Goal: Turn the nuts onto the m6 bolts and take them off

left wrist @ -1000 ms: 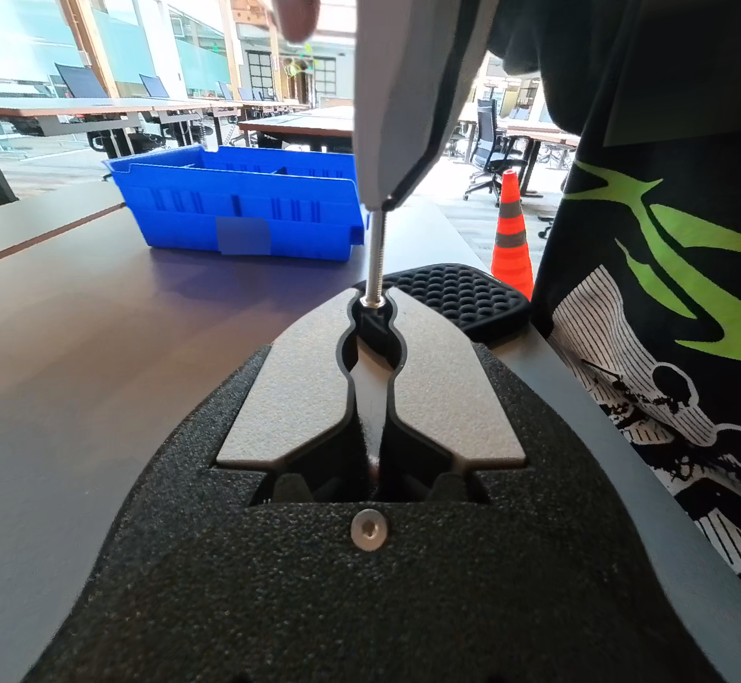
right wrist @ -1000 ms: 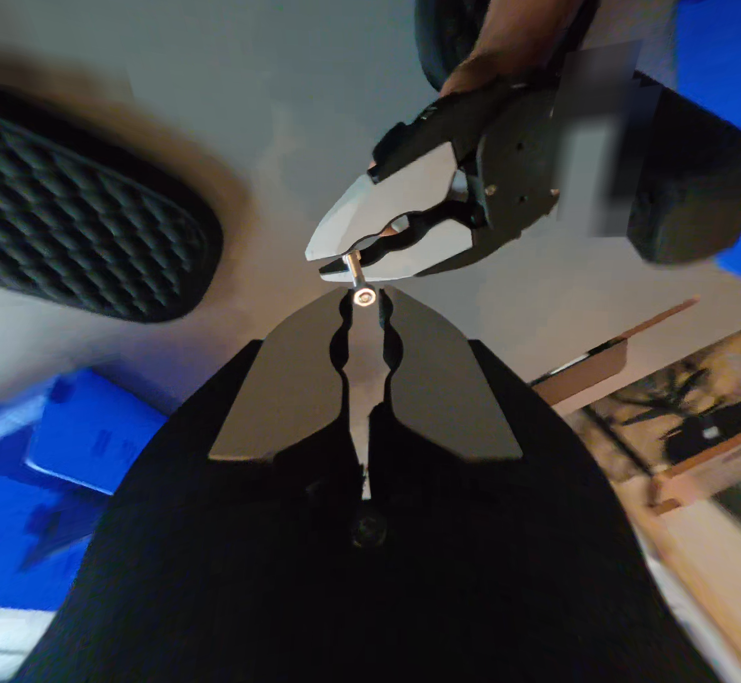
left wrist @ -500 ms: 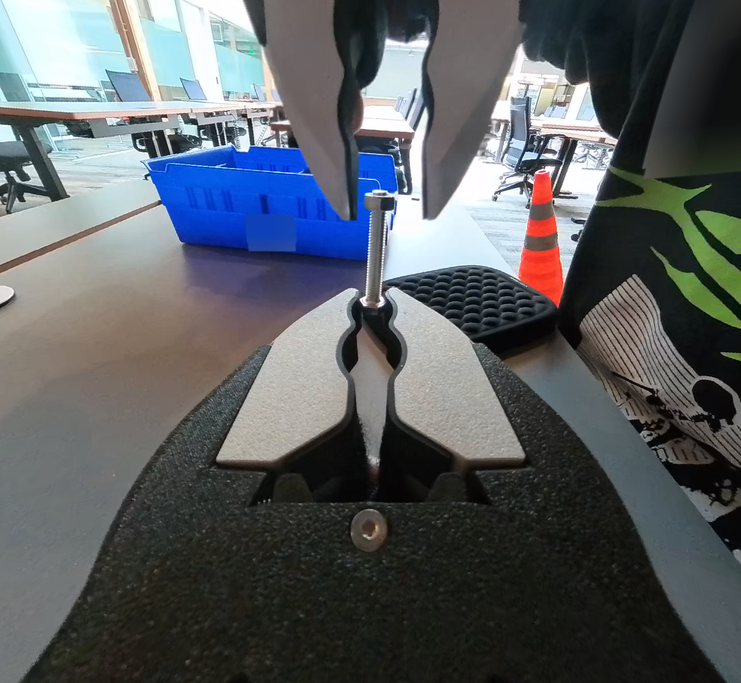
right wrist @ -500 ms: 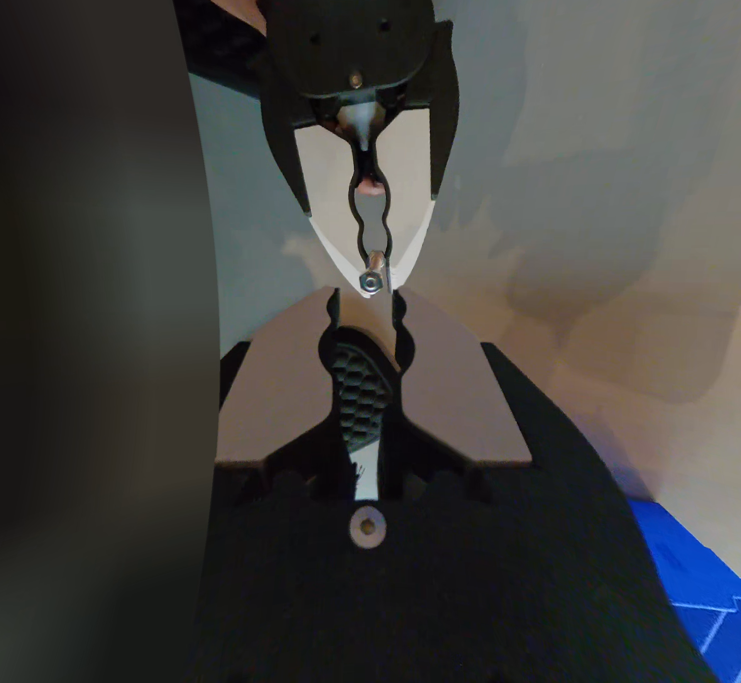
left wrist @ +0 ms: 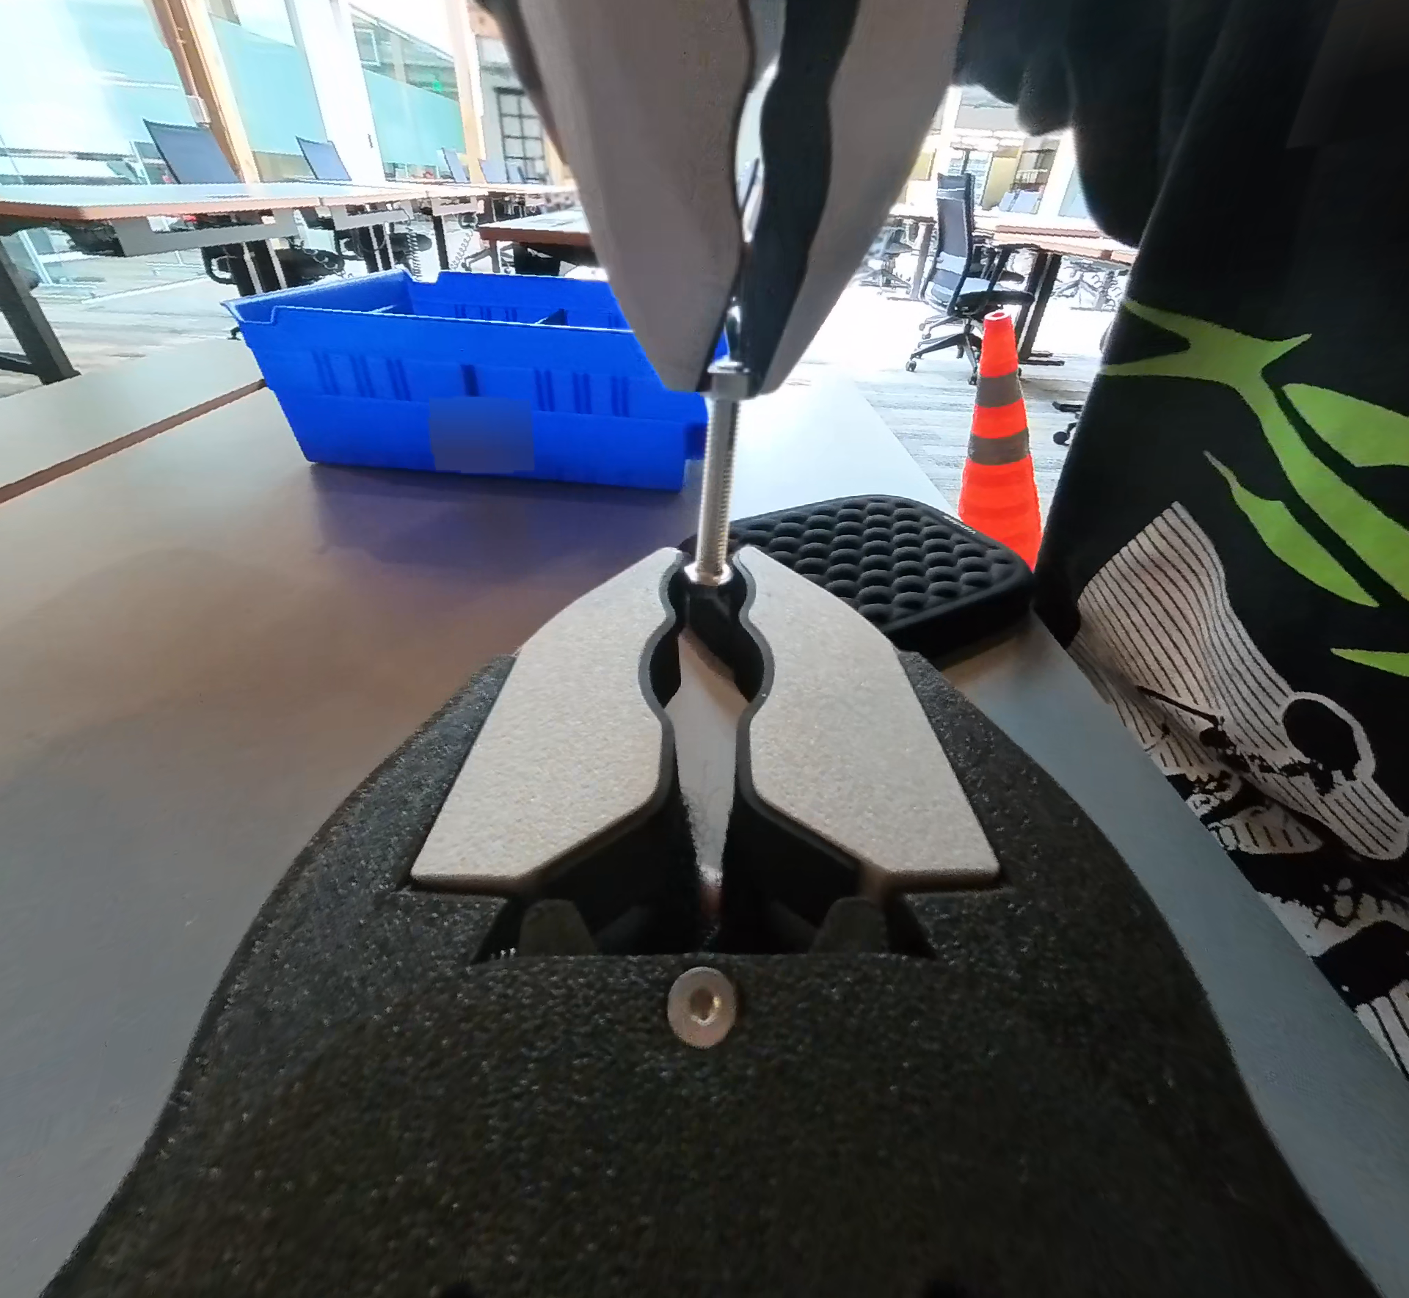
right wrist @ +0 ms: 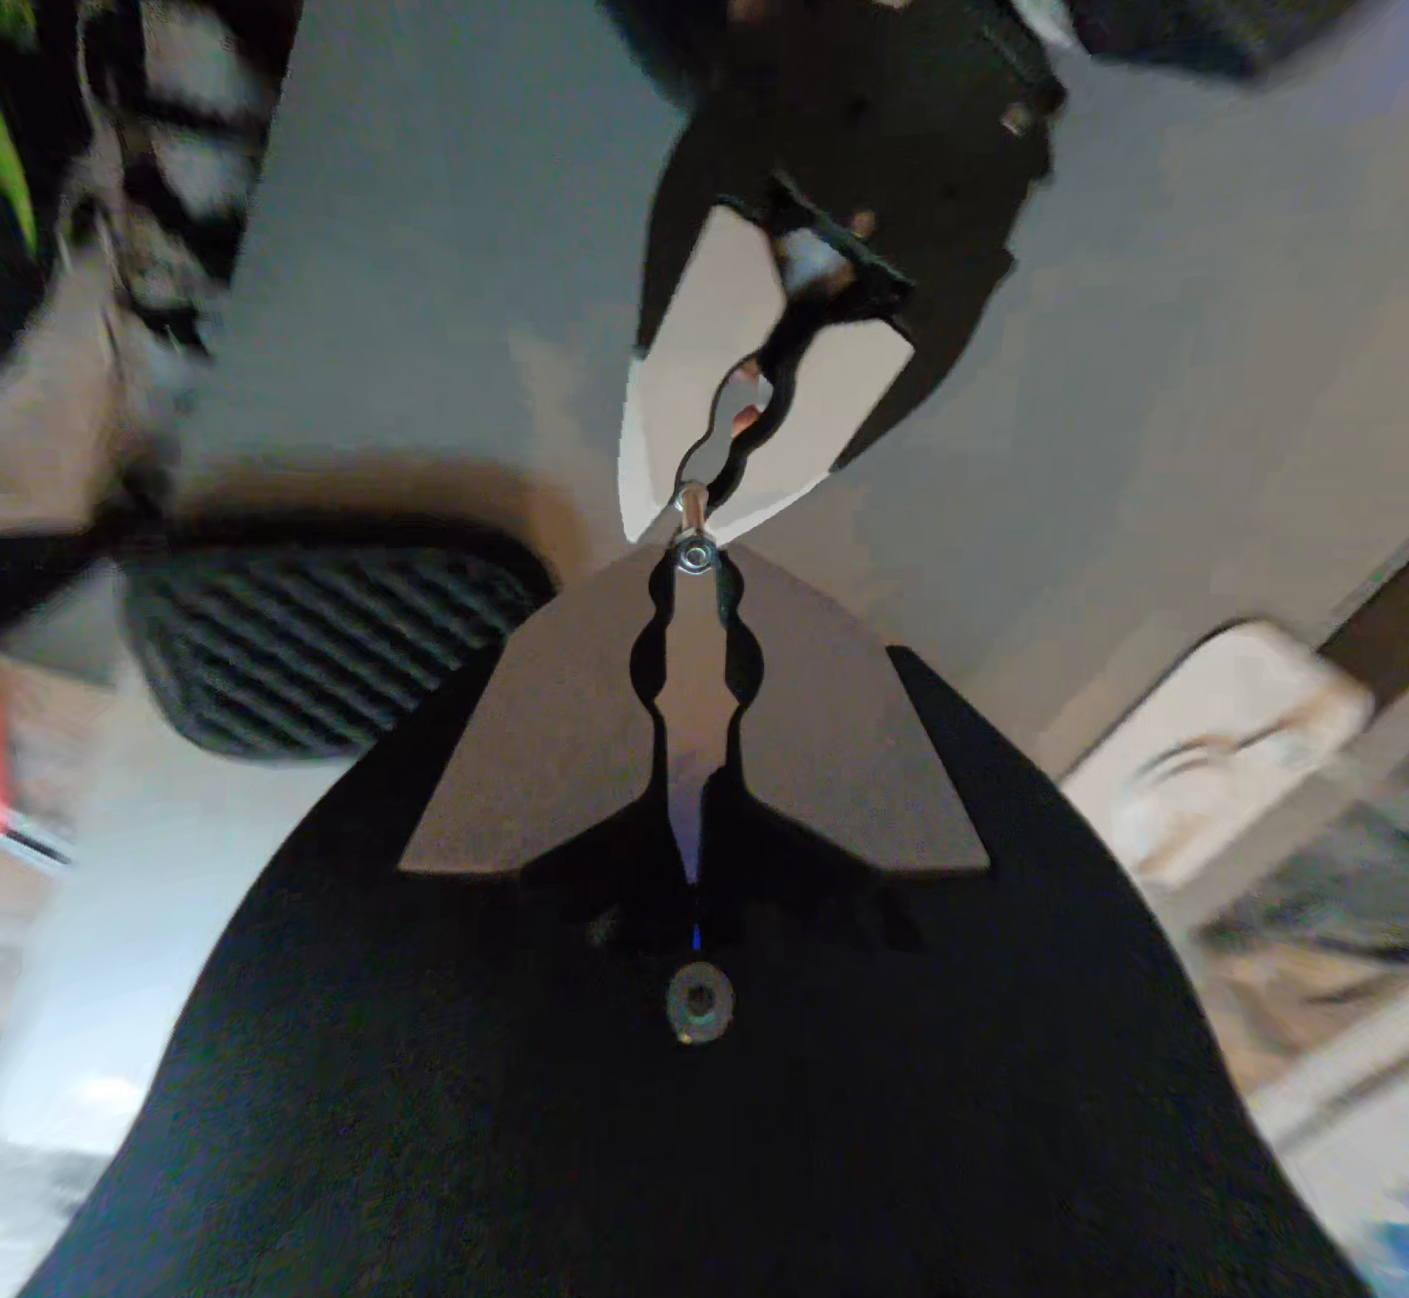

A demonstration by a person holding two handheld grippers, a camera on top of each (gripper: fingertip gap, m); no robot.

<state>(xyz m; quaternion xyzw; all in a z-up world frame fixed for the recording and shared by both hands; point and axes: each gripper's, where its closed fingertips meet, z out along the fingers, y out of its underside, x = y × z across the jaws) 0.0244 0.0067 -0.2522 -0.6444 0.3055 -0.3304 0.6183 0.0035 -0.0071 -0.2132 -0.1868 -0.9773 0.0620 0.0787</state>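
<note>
My left gripper (left wrist: 709, 569) is shut on the head of a silver bolt (left wrist: 720, 476) and holds it upright above the grey table (left wrist: 229, 613), threaded shaft pointing up. A silver nut (left wrist: 730, 377) sits at the top end of the shaft. My right gripper (left wrist: 728, 381) comes down from above and is shut on that nut. In the right wrist view the nut (right wrist: 695, 558) sits between my right gripper's (right wrist: 695, 564) fingertips, with the bolt (right wrist: 692, 510) running down to the left gripper (right wrist: 686, 503) beyond it.
A blue divided bin (left wrist: 473, 385) stands on the table behind the bolt. A black honeycomb mat (left wrist: 877, 568) lies just to the right of it. A person in a black printed shirt (left wrist: 1220, 423) stands at the right edge. An orange cone (left wrist: 999, 438) stands on the floor.
My right gripper opened around the nut half a second ago, turned about the bolt's axis, and has shut on the nut again. My left gripper kept hold of the bolt.
</note>
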